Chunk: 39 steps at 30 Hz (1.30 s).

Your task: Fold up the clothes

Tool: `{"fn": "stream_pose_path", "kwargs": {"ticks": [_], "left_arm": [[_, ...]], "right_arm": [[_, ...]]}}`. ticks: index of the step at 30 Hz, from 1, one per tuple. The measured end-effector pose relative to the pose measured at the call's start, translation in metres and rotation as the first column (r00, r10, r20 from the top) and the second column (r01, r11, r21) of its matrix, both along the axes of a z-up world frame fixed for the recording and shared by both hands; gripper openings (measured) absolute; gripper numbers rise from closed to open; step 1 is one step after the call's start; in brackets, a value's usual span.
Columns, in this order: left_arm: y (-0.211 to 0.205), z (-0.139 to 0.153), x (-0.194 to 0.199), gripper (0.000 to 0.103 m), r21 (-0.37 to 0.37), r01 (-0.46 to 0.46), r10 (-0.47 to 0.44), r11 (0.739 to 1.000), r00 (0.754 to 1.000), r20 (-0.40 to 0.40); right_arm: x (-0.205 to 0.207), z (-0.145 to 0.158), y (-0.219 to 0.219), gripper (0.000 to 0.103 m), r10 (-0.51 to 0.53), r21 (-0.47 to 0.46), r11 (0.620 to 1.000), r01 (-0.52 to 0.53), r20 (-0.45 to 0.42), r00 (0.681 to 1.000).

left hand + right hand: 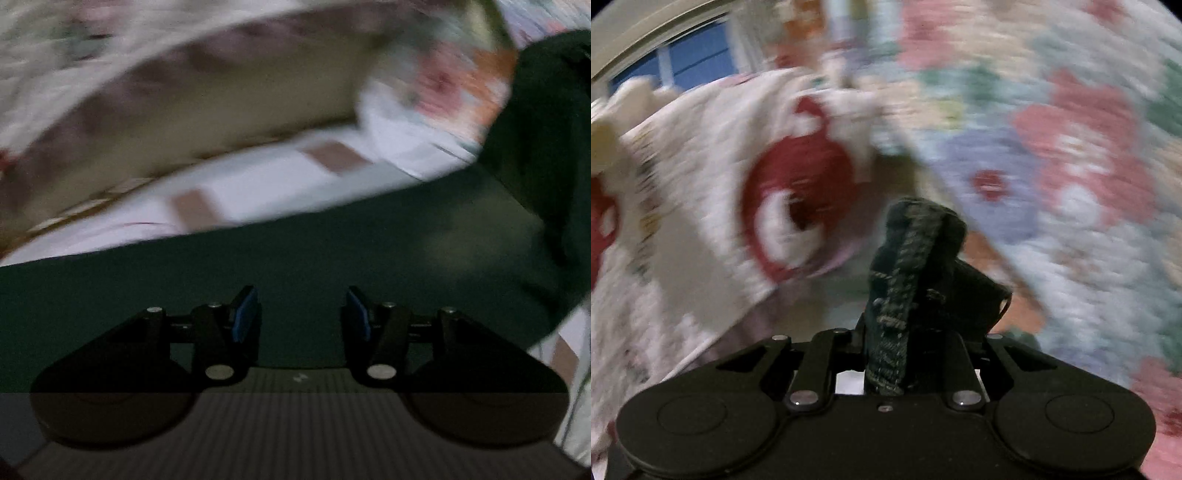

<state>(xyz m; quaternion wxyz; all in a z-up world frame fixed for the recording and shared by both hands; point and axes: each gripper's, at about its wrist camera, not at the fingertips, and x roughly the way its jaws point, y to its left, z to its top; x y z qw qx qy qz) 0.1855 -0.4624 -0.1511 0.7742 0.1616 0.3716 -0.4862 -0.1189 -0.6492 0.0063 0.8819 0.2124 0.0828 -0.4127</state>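
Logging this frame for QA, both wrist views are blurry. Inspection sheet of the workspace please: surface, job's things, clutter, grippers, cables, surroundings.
Surface: floral patterned bedding, motion-blurred in both views.
Job's things: dark green garment spread under the left hand-held gripper; a bunched seam of it sits in the right one.
Clutter: white cloth with red print lying left in the right wrist view; whether it is laundry cannot be told.
Grippers: left hand-held gripper open, blue pads apart, nothing between them; right hand-held gripper shut on the garment.
Cables: nothing seen.
Surroundings: blue panel behind a pale frame, upper left of the right wrist view; too blurred to identify.
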Motion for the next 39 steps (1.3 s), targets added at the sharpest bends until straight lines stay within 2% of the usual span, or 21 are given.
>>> {"fn": "stream_pose_path", "kwargs": {"ticks": [4, 7, 9, 10, 11, 13, 14, 15, 16, 17, 20, 23, 25, 26, 28, 32, 34, 36, 39], "left_arm": [[0.073, 0.014, 0.03, 0.053, 0.021, -0.122, 0.123, 0.992, 0.992, -0.026], [0.136, 0.01, 0.042, 0.055, 0.08, -0.256, 0.258, 0.963, 0.966, -0.02], [0.169, 0.005, 0.049, 0.062, 0.143, -0.316, 0.31, 0.938, 0.948, 0.069], [0.184, -0.001, 0.054, 0.067, 0.176, -0.33, 0.31, 0.927, 0.942, 0.131], [0.198, -0.007, 0.059, 0.067, 0.21, -0.34, 0.301, 0.917, 0.933, 0.197], [0.224, -0.025, 0.076, 0.066, 0.256, -0.415, 0.362, 0.873, 0.903, 0.23], [0.242, -0.034, 0.088, 0.067, 0.247, -0.451, 0.416, 0.858, 0.891, 0.183], [0.26, -0.037, 0.099, 0.07, 0.2, -0.488, 0.478, 0.85, 0.873, 0.099], [0.277, -0.038, 0.109, 0.066, 0.148, -0.528, 0.533, 0.837, 0.846, 0.006], [0.287, -0.035, 0.116, 0.064, 0.123, -0.559, 0.567, 0.82, 0.823, -0.034], [0.297, -0.026, 0.122, 0.064, 0.109, -0.6, 0.605, 0.793, 0.795, -0.028], [0.314, -0.029, 0.128, 0.065, -0.029, -0.598, 0.562, 0.801, 0.768, -0.307], [0.323, -0.035, 0.129, 0.064, -0.109, -0.62, 0.501, 0.777, 0.713, -0.49], [0.325, -0.037, 0.129, 0.064, -0.139, -0.624, 0.466, 0.769, 0.696, -0.546], [0.322, -0.034, 0.126, 0.064, -0.154, -0.614, 0.443, 0.774, 0.7, -0.56], [0.314, -0.024, 0.129, 0.064, -0.191, -0.611, 0.47, 0.768, 0.741, -0.48], [0.317, -0.023, 0.132, 0.064, -0.217, -0.619, 0.478, 0.755, 0.746, -0.465], [0.325, -0.022, 0.135, 0.064, -0.246, -0.635, 0.475, 0.732, 0.735, -0.485], [0.338, -0.021, 0.138, 0.064, -0.311, -0.668, 0.453, 0.676, 0.71, -0.539]], "right_arm": [[0.055, 0.01, 0.044, 0.019, 0.155, -0.095, 0.983, -0.159, -0.046, 0.987], [0.099, 0.005, 0.08, 0.018, 0.281, -0.114, 0.95, -0.291, -0.094, 0.955], [0.126, -0.003, 0.098, 0.018, 0.361, -0.082, 0.925, -0.37, -0.107, 0.926], [0.139, -0.008, 0.105, 0.017, 0.394, -0.063, 0.913, -0.403, -0.117, 0.912], [0.15, -0.016, 0.109, 0.017, 0.417, -0.038, 0.904, -0.425, -0.138, 0.898], [0.174, -0.032, 0.118, 0.017, 0.454, 0.021, 0.888, -0.46, -0.201, 0.868], [0.182, -0.039, 0.124, 0.017, 0.468, 0.039, 0.881, -0.472, -0.227, 0.854], [0.186, -0.044, 0.13, 0.017, 0.475, 0.039, 0.876, -0.481, -0.246, 0.845], [0.19, -0.049, 0.137, 0.017, 0.482, 0.04, 0.871, -0.49, -0.266, 0.835], [0.194, -0.053, 0.144, 0.017, 0.488, 0.04, 0.866, -0.499, -0.285, 0.825], [0.206, -0.064, 0.161, 0.017, 0.496, 0.024, 0.853, -0.522, -0.349, 0.795], [0.219, -0.072, 0.175, 0.017, 0.485, -0.012, 0.835, -0.55, -0.457, 0.745], [0.227, -0.076, 0.182, 0.017, 0.481, -0.014, 0.828, -0.561, -0.495, 0.724], [0.231, -0.076, 0.185, 0.017, 0.48, -0.016, 0.826, -0.563, -0.503, 0.719], [0.243, -0.07, 0.189, 0.017, 0.476, -0.031, 0.824, -0.565, -0.501, 0.722], [0.274, -0.039, 0.214, 0.017, 0.438, -0.119, 0.822, -0.558, -0.494, 0.751], [0.294, -0.021, 0.239, 0.017, 0.452, -0.173, 0.79, -0.588, -0.482, 0.75], [0.314, -0.006, 0.266, 0.016, 0.483, -0.219, 0.749, -0.625, -0.465, 0.742], [0.348, -0.01, 0.313, 0.016, 0.567, -0.251, 0.659, -0.709, -0.454, 0.687]]}}
